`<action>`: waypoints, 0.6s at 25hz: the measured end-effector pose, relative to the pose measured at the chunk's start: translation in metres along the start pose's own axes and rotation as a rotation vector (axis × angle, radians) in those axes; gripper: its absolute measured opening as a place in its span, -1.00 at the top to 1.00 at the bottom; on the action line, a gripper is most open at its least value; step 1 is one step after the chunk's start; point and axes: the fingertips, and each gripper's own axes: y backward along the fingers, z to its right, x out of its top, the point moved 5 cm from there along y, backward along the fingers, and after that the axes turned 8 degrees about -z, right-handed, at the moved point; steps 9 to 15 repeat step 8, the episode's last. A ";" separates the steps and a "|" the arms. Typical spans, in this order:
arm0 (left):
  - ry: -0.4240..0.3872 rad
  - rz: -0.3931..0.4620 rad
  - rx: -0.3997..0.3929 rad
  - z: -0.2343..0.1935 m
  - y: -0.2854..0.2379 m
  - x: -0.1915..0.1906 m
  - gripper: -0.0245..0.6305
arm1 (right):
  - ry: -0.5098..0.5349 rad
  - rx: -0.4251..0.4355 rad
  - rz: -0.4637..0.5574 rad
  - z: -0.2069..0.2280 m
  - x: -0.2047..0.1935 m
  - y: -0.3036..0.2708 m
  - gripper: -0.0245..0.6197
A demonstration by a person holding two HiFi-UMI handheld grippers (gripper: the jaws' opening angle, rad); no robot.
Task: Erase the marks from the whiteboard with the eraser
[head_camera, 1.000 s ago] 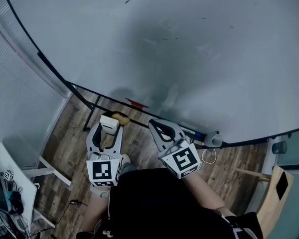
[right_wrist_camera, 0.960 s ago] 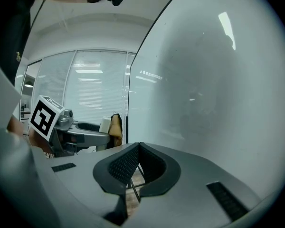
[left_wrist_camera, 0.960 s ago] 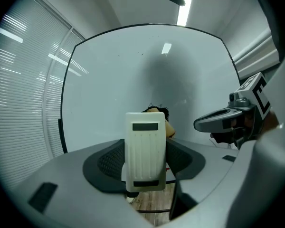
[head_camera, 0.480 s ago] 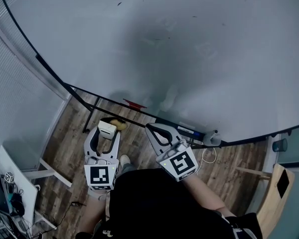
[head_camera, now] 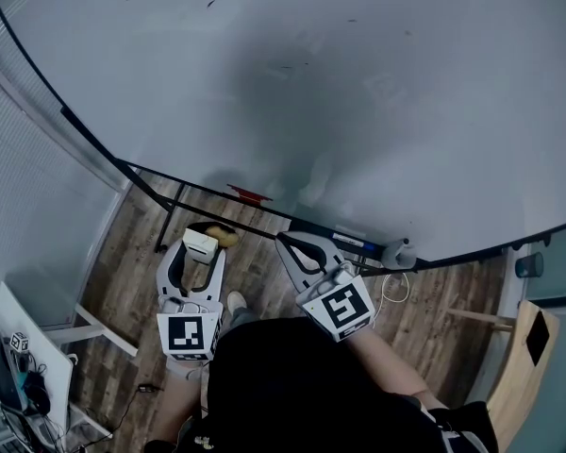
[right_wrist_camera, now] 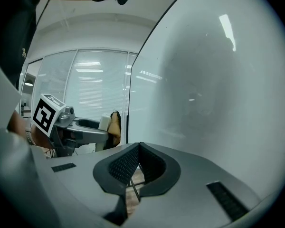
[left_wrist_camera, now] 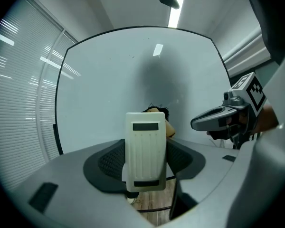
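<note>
Holding eraser: left gripper clamps the white eraser between its jaws, ribbed face toward its camera.
Eraser place: below the whiteboard frame's lower edge, apart from the board, over the wood floor.
Right gripper: jaws pressed together with nothing between them, beside the left gripper.
Marks: few small dark flecks high on the board.
Tray: markers lie at the board's foot.

text: none legible | whiteboard: only tiny unreadable marks
</note>
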 end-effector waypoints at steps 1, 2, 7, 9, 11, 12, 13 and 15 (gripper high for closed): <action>-0.004 0.005 -0.003 0.000 0.001 0.000 0.12 | -0.010 -0.005 -0.002 0.000 -0.001 0.001 0.84; -0.007 0.010 -0.007 0.001 0.001 0.000 0.12 | -0.011 -0.008 -0.002 0.000 -0.002 0.002 0.84; -0.022 -0.003 -0.018 0.006 0.000 -0.003 0.12 | 0.018 -0.005 0.002 0.001 -0.002 0.007 0.84; -0.026 -0.007 -0.018 0.008 0.000 -0.003 0.12 | 0.021 -0.004 0.001 0.001 -0.002 0.008 0.84; -0.026 -0.007 -0.018 0.008 0.000 -0.003 0.12 | 0.021 -0.004 0.001 0.001 -0.002 0.008 0.84; -0.026 -0.007 -0.018 0.008 0.000 -0.003 0.12 | 0.021 -0.004 0.001 0.001 -0.002 0.008 0.84; -0.026 -0.007 -0.018 0.008 0.000 -0.003 0.12 | 0.021 -0.004 0.001 0.001 -0.002 0.008 0.84; -0.026 -0.007 -0.018 0.008 0.000 -0.003 0.12 | 0.021 -0.004 0.001 0.001 -0.002 0.008 0.84</action>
